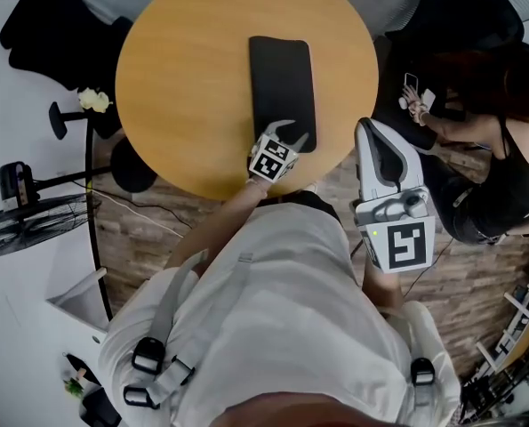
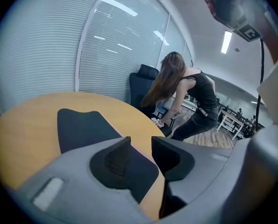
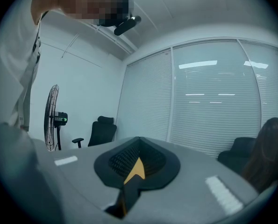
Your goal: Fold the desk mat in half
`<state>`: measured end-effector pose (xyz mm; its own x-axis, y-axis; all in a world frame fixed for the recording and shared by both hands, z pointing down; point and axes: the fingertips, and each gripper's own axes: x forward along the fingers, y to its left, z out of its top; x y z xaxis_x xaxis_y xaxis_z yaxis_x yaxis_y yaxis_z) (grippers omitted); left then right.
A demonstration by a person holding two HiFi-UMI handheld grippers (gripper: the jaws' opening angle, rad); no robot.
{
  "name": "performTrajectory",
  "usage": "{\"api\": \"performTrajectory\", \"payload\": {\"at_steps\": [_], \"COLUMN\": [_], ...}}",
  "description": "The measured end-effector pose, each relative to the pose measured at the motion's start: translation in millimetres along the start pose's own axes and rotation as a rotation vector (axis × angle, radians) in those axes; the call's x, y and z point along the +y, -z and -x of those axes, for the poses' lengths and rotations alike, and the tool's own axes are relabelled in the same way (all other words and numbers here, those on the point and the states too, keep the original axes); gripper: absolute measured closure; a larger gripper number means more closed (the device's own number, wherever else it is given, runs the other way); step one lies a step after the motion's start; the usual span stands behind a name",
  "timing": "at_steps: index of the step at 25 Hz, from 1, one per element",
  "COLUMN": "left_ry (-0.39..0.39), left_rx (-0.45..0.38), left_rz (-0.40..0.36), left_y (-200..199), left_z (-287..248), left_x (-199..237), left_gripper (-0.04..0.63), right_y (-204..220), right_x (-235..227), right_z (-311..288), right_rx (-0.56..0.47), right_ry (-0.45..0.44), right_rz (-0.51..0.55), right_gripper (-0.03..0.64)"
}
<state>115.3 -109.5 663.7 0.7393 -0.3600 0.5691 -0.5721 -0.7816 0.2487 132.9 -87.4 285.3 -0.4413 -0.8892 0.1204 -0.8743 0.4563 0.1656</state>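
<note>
A black desk mat [image 1: 282, 83] lies flat on the round wooden table [image 1: 184, 78], a narrow rectangle with its long side running away from me. My left gripper [image 1: 292, 132] hovers at the mat's near right corner. In the left gripper view the left gripper [image 2: 141, 141] has a clear gap between its jaws, and the mat [image 2: 82, 127] lies under them, not pinched. My right gripper [image 1: 368, 124] is off the table's right edge, above the floor. The right gripper [image 3: 139, 141] has its tips together with nothing held.
A person [image 1: 486, 105] sits close to the table's right side, bent over, also seen as the person [image 2: 185, 97] beyond the table. Black chairs [image 1: 60, 34] stand at the far left and a chair [image 1: 464, 12] at the far right. A standing fan [image 1: 33, 216] is on the left.
</note>
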Motion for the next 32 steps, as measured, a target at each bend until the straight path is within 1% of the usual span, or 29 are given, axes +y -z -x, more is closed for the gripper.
{"api": "performTrajectory", "payload": {"at_steps": [3,8,10,14,19,24,27,32], "left_ry": [-0.002,-0.027,-0.034,-0.055,-0.094,-0.13,-0.143,-0.159], "left_rx": [-0.051,-0.141,-0.183,-0.262,-0.353,-0.44,-0.495,-0.588], "left_rz": [0.011,0.017,0.022,0.03,0.039,0.03,0.025,0.009], "left_y": [-18.4,-57.4,-73.8,-103.5,-137.6,-172.8,-192.0,-220.4], "left_z": [12.3,39.6,53.1,83.3,123.5,164.3,188.1,226.3], "left_x": [-0.6,0.6,1.8,4.5,11.1,10.3,6.9,-1.8], "left_gripper": [0.45,0.451,0.457,0.462,0.462,0.462,0.462,0.462], "right_y": [0.0,-2.8,-5.7,-4.0,-8.4,-13.3,-8.8,-10.7], "right_x": [0.1,2.6,5.8,8.8,9.3,10.6,10.3,13.3], "right_z": [-0.9,-3.4,-5.2,-2.1,-2.1,-2.7,-0.6,-1.9], "right_rx": [-0.003,-0.009,-0.013,-0.015,-0.023,-0.029,-0.026,-0.032], "right_ry": [-0.002,-0.007,-0.006,-0.013,-0.007,-0.011,-0.028,-0.041], "right_rz": [0.0,-0.006,-0.019,0.006,-0.013,-0.036,-0.003,0.006], "right_gripper": [0.612,0.612,0.612,0.612,0.612,0.612,0.612,0.612]}}
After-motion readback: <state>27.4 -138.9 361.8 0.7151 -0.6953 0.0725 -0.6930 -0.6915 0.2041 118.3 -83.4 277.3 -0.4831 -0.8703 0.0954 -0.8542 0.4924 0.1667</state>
